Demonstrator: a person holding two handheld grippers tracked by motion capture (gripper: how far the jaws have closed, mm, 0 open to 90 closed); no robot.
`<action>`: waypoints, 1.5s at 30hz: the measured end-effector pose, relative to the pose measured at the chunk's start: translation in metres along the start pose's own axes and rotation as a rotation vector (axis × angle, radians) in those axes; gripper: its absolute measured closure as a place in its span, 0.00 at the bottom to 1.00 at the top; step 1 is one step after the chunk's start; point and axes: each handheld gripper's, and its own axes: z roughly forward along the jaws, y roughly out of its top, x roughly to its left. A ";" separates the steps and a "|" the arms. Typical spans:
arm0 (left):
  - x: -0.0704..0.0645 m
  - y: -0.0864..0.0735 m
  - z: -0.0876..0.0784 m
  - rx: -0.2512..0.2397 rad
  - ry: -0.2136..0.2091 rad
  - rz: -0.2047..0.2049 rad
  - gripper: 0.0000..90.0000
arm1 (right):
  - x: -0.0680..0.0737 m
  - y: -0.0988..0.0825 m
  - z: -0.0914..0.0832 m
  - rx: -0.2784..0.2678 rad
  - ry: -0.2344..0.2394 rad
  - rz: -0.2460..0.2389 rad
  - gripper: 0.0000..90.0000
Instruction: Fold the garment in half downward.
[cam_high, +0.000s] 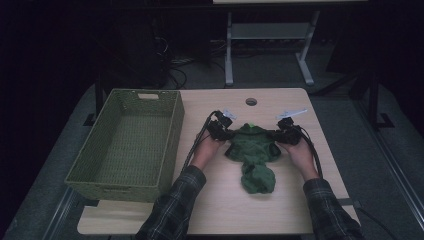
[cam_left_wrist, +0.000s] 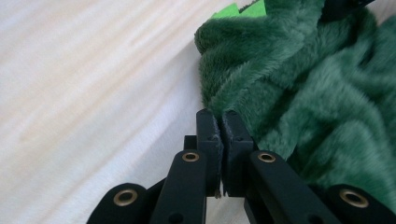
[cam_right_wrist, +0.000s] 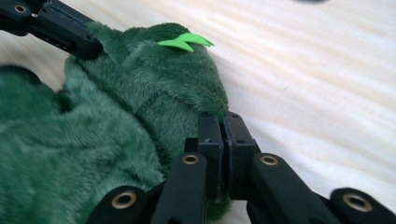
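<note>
Table (cam_high: 280, 210): light wood, is carrying everything; floor around is dark.
Basket (cam_high: 172, 145): green woven, is sitting on left part of table, well apart from garment.
Garment (cam_high: 252, 150): green fleece w/ bright green tag (cam_right_wrist: 186, 41), is lying flat at table centre, between both hands; lower end is bunched up.
L gripper (cam_high: 226, 134): is lying low at garment's left edge; jaws are clenched together, pinching thin fold of fleece.
R gripper (cam_high: 278, 135): is lying at garment's right edge, opposite to L; jaws are clenched on fleece edge too.
Sleeves (cam_high: 327, 210): plaid, are coming in from bottom.
</note>
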 end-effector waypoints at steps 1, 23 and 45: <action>0.000 0.004 -0.004 -0.014 0.003 -0.004 0.97 | -0.001 0.004 -0.002 0.014 0.013 0.006 0.97; -0.020 0.030 -0.059 -0.199 -0.032 0.011 0.95 | 0.007 0.022 -0.060 -0.117 0.061 0.001 0.97; -0.077 -0.020 -0.071 -0.217 -0.108 0.085 0.95 | 0.051 -0.039 -0.096 -0.145 0.125 -0.105 0.97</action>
